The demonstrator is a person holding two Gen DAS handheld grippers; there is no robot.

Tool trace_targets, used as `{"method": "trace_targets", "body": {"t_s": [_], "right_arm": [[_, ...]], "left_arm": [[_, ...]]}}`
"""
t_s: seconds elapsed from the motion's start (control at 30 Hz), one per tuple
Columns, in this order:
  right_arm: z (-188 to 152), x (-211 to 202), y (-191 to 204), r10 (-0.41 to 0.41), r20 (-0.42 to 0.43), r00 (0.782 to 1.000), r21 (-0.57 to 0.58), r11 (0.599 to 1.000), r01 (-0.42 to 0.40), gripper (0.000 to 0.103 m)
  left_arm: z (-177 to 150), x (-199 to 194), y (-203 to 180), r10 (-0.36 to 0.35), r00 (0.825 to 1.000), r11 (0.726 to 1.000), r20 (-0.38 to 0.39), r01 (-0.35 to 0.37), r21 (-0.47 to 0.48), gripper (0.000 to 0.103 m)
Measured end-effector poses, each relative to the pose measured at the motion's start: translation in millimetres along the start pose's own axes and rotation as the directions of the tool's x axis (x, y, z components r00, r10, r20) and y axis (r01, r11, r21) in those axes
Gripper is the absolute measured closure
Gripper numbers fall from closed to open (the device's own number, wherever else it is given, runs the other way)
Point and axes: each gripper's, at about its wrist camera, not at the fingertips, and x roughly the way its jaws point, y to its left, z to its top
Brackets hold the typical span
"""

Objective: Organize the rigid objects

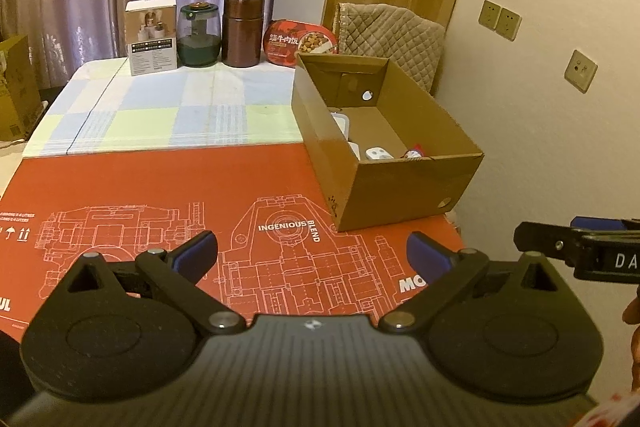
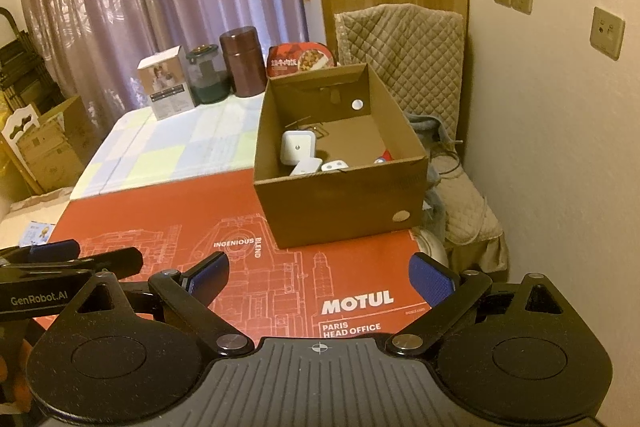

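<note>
A brown cardboard box (image 1: 400,183) (image 2: 340,203) stands on the red printed board (image 1: 160,195) (image 2: 168,223). Inside lie a few white plugs (image 2: 297,146) and a small red-and-white item (image 1: 416,151). At the table's far end stand a white carton (image 1: 152,35) (image 2: 168,87), a green glass jar (image 1: 199,35) (image 2: 206,75), a brown canister (image 1: 243,31) (image 2: 243,61) and a red meal tub (image 1: 300,41) (image 2: 300,59). My left gripper (image 1: 312,255) hangs open and empty over the board's near part. My right gripper (image 2: 318,277) is open and empty too, short of the box.
A checked cloth (image 1: 160,107) covers the table beyond the board. A quilted chair (image 1: 392,35) (image 2: 404,47) stands behind and right of the box, against the wall. Cardboard boxes (image 2: 52,147) sit on the floor at left. Curtains hang behind.
</note>
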Motion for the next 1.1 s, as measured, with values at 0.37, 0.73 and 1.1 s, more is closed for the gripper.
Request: {"method": "trace_targets", "body": {"t_s": [0.37, 0.73, 1.1], "right_arm": [[-4.2, -0.4, -2.5, 0.003, -0.008, 1.0, 0.013, 1.0, -0.003, 0.009], [-4.8, 0.5, -3.6, 0.001, -0.003, 1.0, 0.015, 1.0, -0.001, 0.009], [-5.2, 1.2, -1.8, 0.002, -0.004, 1.0, 0.013, 1.0, -0.002, 0.009]], "left_arm": [[-0.9, -1.6, -0.2, 0.011, 1.0, 1.0, 0.001, -0.011, 0.002, 0.003], [-2.5, 0.5, -2.0, 0.013, 1.0, 1.0, -0.004, -0.013, -0.001, 0.003], [-3.3, 1.7, -1.6, 0.012, 1.0, 1.0, -0.007, -0.012, -0.011, 0.003]]}}
